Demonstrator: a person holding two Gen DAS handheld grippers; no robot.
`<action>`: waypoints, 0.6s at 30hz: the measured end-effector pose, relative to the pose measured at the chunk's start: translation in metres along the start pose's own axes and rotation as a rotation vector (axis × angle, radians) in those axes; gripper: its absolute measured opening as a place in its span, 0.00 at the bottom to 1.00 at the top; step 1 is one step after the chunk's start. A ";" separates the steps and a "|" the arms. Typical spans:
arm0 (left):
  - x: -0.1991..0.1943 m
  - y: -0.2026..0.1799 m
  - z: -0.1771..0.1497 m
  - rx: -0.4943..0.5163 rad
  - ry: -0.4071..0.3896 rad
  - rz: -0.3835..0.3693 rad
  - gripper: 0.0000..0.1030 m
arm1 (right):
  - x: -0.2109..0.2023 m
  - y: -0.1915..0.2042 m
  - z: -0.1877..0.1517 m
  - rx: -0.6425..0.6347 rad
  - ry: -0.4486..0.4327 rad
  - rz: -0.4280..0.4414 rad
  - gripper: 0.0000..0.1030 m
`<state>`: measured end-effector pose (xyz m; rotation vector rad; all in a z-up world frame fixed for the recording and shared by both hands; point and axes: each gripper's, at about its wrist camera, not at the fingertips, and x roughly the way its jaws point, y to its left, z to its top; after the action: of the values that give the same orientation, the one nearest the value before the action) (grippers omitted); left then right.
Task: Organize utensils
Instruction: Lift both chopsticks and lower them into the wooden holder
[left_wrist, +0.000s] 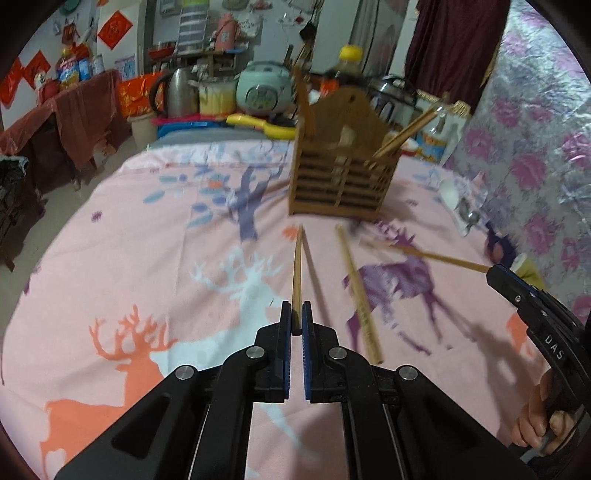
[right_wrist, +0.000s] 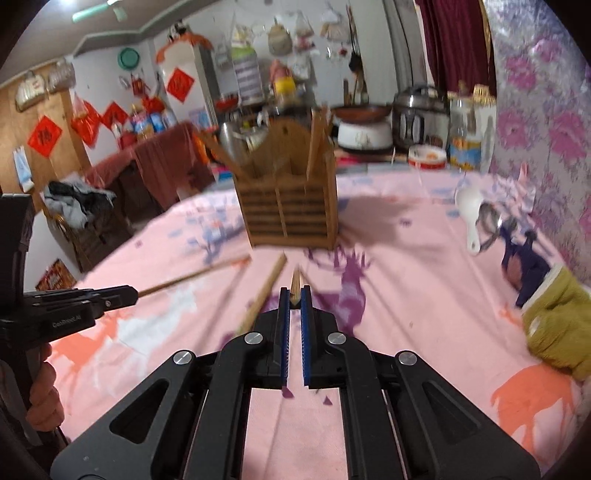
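Note:
A slatted wooden utensil holder (left_wrist: 341, 173) stands on the pink deer-print cloth (left_wrist: 147, 258) with chopsticks leaning in it; it also shows in the right wrist view (right_wrist: 291, 206). My left gripper (left_wrist: 296, 317) is shut on a chopstick (left_wrist: 297, 266) that points toward the holder. My right gripper (right_wrist: 294, 299) is shut on another chopstick (right_wrist: 295, 288), seen end-on; from the left wrist view this gripper (left_wrist: 496, 275) holds its chopstick (left_wrist: 436, 256) low over the cloth. A loose chopstick (left_wrist: 358, 291) lies on the cloth between them.
A white spoon (right_wrist: 469, 210) and a metal spoon (right_wrist: 493, 221) lie at the right by the flowered wall. A yellow-green cloth (right_wrist: 557, 325) and a dark object (right_wrist: 524, 266) lie near them. Rice cookers, a kettle and jars crowd the far edge.

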<state>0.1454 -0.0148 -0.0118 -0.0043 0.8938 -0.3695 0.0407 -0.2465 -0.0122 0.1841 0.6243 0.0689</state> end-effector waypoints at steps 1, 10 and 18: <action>-0.004 -0.002 0.002 0.006 -0.008 -0.004 0.05 | -0.007 0.002 0.005 -0.007 -0.019 0.001 0.06; -0.032 -0.028 0.011 0.059 -0.029 -0.046 0.05 | -0.040 0.021 0.017 -0.056 -0.094 0.026 0.06; -0.033 -0.033 0.040 0.067 -0.032 -0.046 0.05 | -0.036 0.017 0.030 -0.036 -0.087 0.026 0.06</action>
<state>0.1465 -0.0409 0.0437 0.0310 0.8499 -0.4409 0.0293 -0.2384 0.0354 0.1596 0.5337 0.0971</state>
